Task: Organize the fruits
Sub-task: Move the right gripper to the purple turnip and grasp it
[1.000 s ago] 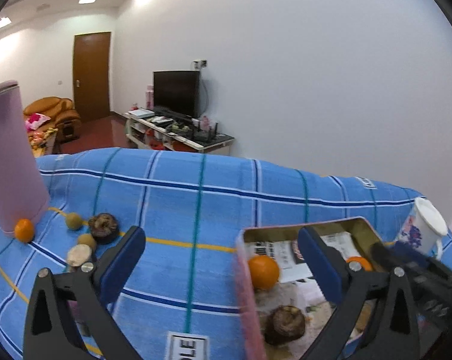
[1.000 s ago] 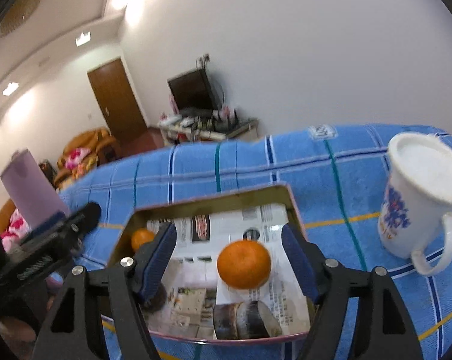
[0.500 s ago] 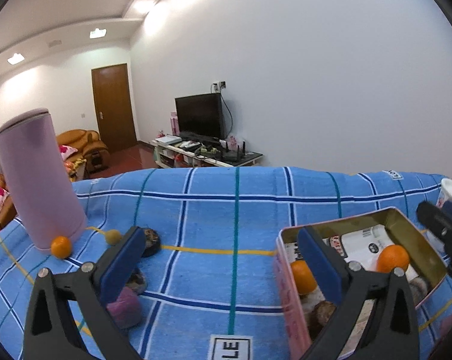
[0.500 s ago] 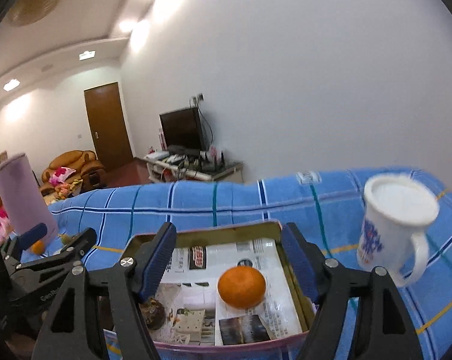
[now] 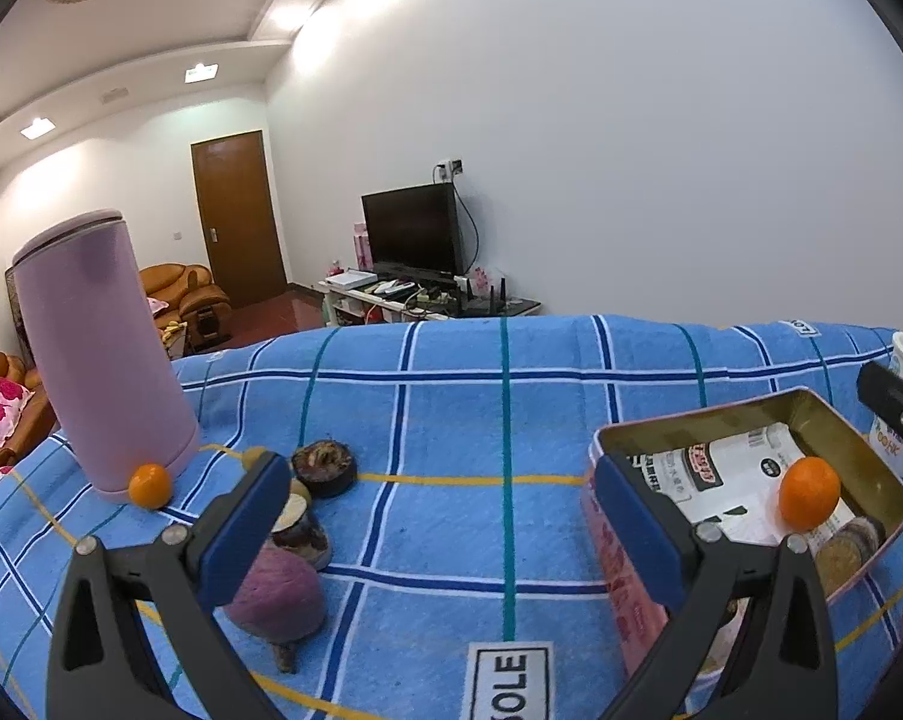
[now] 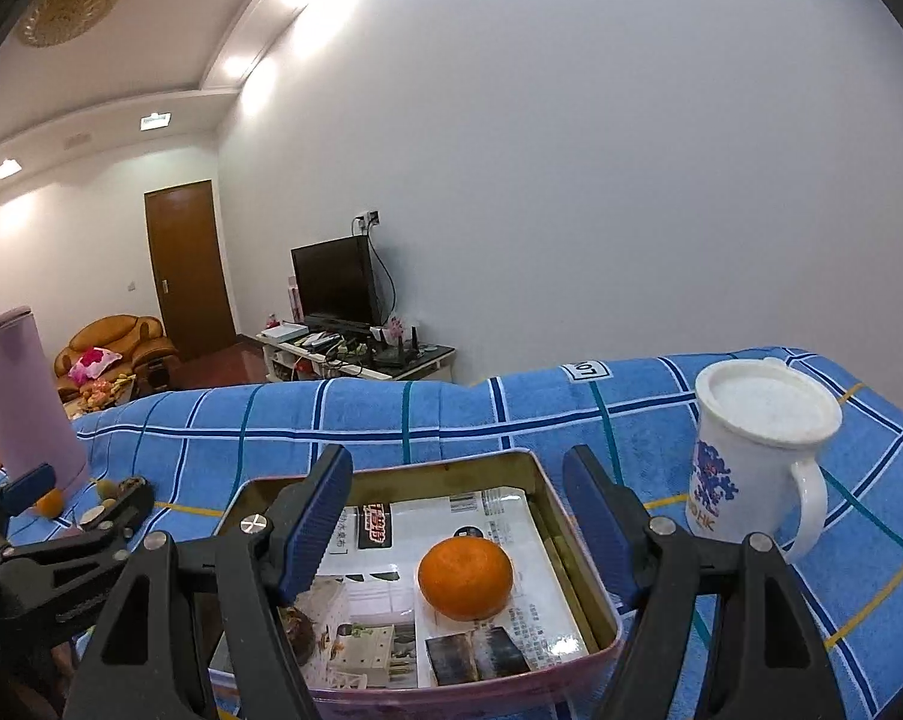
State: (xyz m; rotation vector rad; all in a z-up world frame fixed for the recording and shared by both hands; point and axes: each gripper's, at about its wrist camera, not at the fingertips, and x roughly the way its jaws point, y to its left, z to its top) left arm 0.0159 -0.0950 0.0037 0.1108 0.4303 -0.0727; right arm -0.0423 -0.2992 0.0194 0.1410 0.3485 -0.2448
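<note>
A pink tin box (image 5: 841, 420) lined with printed paper holds an orange (image 5: 809, 492) and dark fruits (image 5: 853, 540); the box (image 6: 547, 480) and orange (image 6: 465, 577) also show in the right wrist view. Loose fruits lie left of the box: a small orange (image 5: 149, 485), a dark round fruit (image 5: 324, 468), a cut dark fruit (image 5: 298, 531) and a purple fruit (image 5: 280, 594). My left gripper (image 5: 439, 525) is open and empty above the cloth between these fruits and the box. My right gripper (image 6: 457, 525) is open and empty over the box.
A tall pink cylinder (image 5: 100, 354) stands at the left behind the small orange. A white lidded mug (image 6: 751, 450) stands right of the box. The blue checked cloth (image 5: 499, 408) covers the table; its far edge drops off toward the room.
Both grippers have tilted up and drawn back from the box. The left one has shifted left, so the loose fruits sit nearer its left finger. Both stay open and empty.
</note>
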